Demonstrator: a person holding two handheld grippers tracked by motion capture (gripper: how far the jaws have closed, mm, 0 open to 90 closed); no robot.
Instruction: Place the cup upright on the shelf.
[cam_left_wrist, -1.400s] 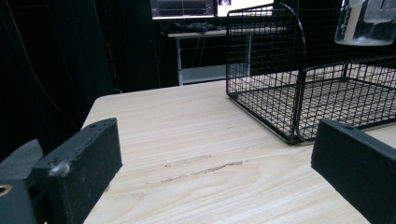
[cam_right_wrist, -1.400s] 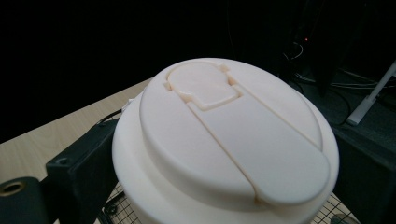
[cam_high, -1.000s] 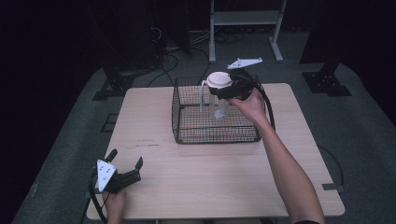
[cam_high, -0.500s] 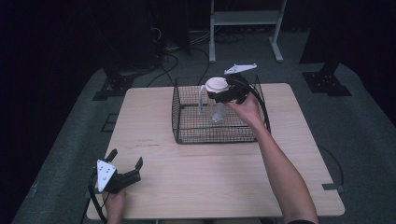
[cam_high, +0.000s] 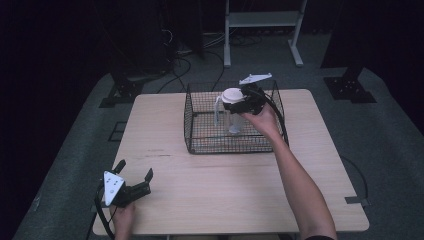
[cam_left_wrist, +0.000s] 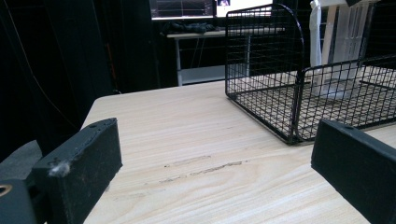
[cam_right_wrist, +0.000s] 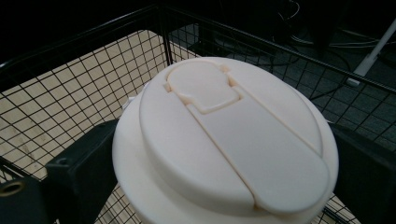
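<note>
We are lowering a clear jug (cam_high: 231, 114) with a white lid (cam_right_wrist: 224, 140) into the wire basket (cam_high: 200, 145) at the far middle of the table (cam_high: 240, 200). Compared with one second ago, the right gripper (cam_high: 245, 102) is sitting lower and slightly nearer the basket's middle, so the jug is now inside the basket walls instead of above its far right rim. In the right gripper view, the two black jaws are pinching the jug just under the lid, one on each side. The jug is upright, its handle facing left in the high view.

From the left gripper view, the base of the jug appears to be on or just above the basket floor; the mesh in front makes contact hard to confirm. We therefore judge that the placing step is nearly complete and that release is not yet safe until the base is settled.

The left gripper (cam_high: 132, 189) is resting at the near left corner of the table, well apart from the basket, unchanged in position. Its jaws are spread wide with bare tabletop between them, holding nothing.
</note>
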